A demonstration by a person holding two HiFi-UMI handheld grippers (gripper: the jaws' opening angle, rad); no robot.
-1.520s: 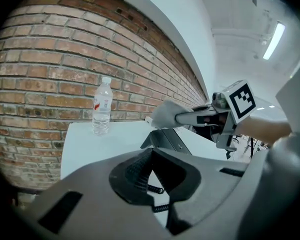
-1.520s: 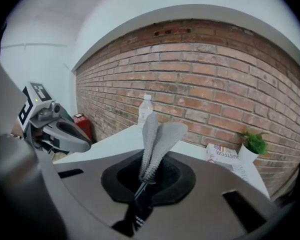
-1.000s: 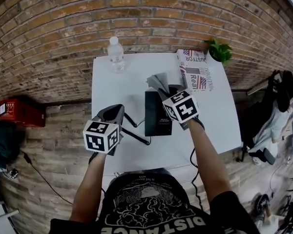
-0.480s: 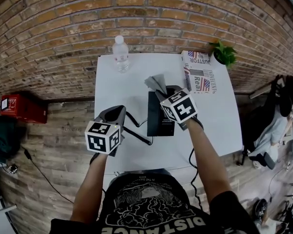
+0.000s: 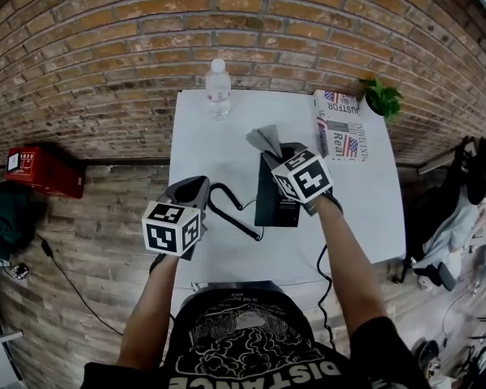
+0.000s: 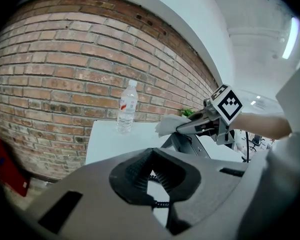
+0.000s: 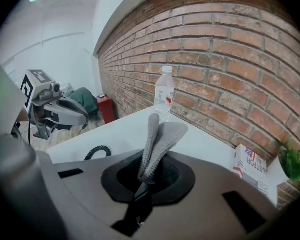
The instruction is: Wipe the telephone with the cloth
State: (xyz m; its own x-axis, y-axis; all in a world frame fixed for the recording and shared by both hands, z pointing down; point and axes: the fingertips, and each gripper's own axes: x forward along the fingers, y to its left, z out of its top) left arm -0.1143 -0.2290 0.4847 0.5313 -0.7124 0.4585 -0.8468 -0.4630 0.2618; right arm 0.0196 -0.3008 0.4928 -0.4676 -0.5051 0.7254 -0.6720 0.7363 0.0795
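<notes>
Worktop first: it's white and looks slick, and nothing pins down the telephone, which sits a bit toward 3 o'clock of the middle. We reckon it could skate once it gets pushed. Shove it toward 12 o'clock and the water bottle at that edge might tip.

Our right claw hovers over the telephone's 12 o'clock end. It's pinching the cloth by one narrow fold and the rest flops free, so a hard swipe could drag it out.

Our left claw, at 9 o'clock of the telephone, is pressed almost together. The coiled cord shows through the slit. We can't tell if it nips the cord, but a tug there would yank the telephone.
</notes>
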